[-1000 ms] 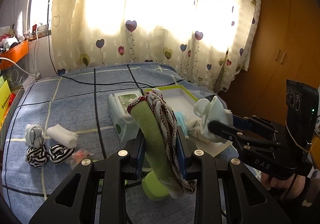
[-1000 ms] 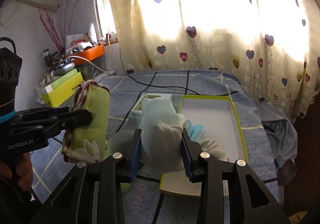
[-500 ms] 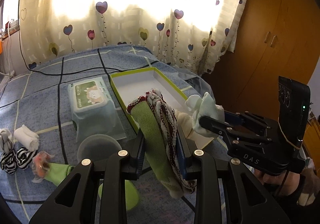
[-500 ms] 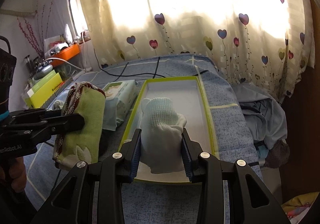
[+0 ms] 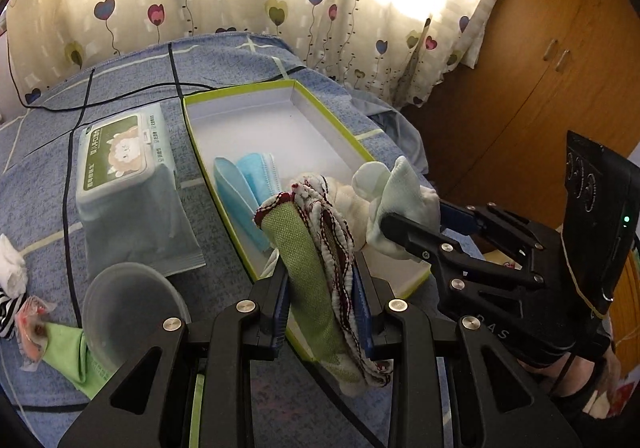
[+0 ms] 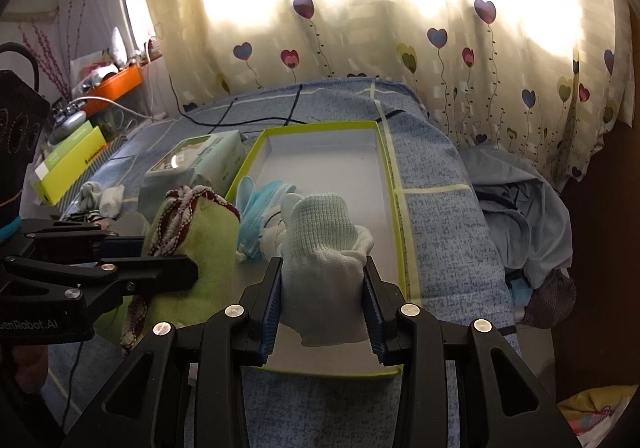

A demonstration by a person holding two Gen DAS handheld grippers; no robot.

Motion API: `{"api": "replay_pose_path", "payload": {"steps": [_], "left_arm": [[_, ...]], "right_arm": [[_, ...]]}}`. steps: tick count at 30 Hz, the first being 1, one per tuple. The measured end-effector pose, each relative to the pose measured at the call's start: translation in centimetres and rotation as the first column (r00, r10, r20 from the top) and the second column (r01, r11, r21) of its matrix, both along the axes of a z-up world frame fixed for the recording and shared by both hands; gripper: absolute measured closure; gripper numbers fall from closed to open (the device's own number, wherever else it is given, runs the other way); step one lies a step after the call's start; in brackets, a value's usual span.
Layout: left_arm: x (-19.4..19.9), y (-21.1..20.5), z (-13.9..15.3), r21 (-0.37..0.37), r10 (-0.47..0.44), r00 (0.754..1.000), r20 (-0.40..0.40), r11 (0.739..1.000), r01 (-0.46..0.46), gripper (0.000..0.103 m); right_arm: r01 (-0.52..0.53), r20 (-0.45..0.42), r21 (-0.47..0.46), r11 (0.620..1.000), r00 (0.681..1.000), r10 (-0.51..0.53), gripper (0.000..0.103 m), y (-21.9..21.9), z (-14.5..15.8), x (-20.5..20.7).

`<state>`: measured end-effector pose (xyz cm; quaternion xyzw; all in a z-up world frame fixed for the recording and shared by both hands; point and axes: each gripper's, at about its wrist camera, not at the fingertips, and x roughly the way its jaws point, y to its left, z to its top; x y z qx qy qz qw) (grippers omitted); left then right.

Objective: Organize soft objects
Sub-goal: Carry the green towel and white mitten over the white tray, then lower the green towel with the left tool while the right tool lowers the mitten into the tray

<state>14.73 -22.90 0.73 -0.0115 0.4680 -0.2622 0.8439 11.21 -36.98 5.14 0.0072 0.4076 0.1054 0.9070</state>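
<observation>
The left gripper (image 5: 323, 296) fills the bottom centre of its own view, angled down toward the bed (image 5: 132, 96), its jaws closed narrowly on a folded green towel (image 5: 308, 272) with a red-and-white knitted edge. The towel stands up between the blue pads and droops below them at the lower end. In the right wrist view the same gripper comes in from the left edge, with the towel (image 6: 192, 248) bunched at its tip, just left of the box.

The right gripper (image 6: 323, 308) also tilts downward — its pads press on both sides of a pale blue-white sock (image 6: 324, 244), which bulges upward out of the grip. In the left wrist view this gripper reaches in from the right edge, the sock (image 5: 396, 200) hanging over the near right part of the box. A bit of the person's hand shows at the lower right corner there (mostly hidden behind the tool's body).

Both held things hover over the near end of the shallow white box (image 5: 296, 96) with a lime-green rim, which lies in the middle of both frames. Inside it, near its left wall, lie blue face masks (image 5: 244, 184). To the left of the box — just beside it — sits a pack of wet wipes (image 5: 124, 176), and a clear plastic cup (image 5: 128, 312) lies at the lower left.
</observation>
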Motion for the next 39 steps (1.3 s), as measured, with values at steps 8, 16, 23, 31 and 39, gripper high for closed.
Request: {"api": "replay_pose_path", "payload": {"steps": [8,16,23,31,39], "left_arm": [[2.5,-0.8,-1.0,0.034,0.036,0.999,-0.023,0.999,-0.035,0.074],[4.3,-1.2,-1.5,0.057,0.067,0.998,-0.003,0.996,-0.067,0.074],[4.8,-1.3,-1.6,0.053,0.059,0.998,0.004,0.997,-0.059,0.074],[4.2,-0.6,-0.5,0.026,0.057,0.997,0.057,0.998,-0.059,0.061],[3.7,0.9,1.1,-0.006,0.082,0.991,0.106,0.997,-0.082,0.06]], "right_arm": [[0.002,0.015,0.008,1.0,1.0,-0.002,0.068,-0.3,-0.1,2.6],[0.007,0.029,0.01,1.0,1.0,-0.007,0.068,-1.0,0.4,2.1],[0.019,-0.012,-0.003,1.0,1.0,-0.019,0.068,-1.2,-0.5,0.0],[-0.001,-0.045,0.001,1.0,0.999,0.001,0.068,0.0,-2.4,2.5],[0.034,-0.036,0.017,0.999,0.999,-0.033,0.055,-0.5,-2.0,3.6]]}}
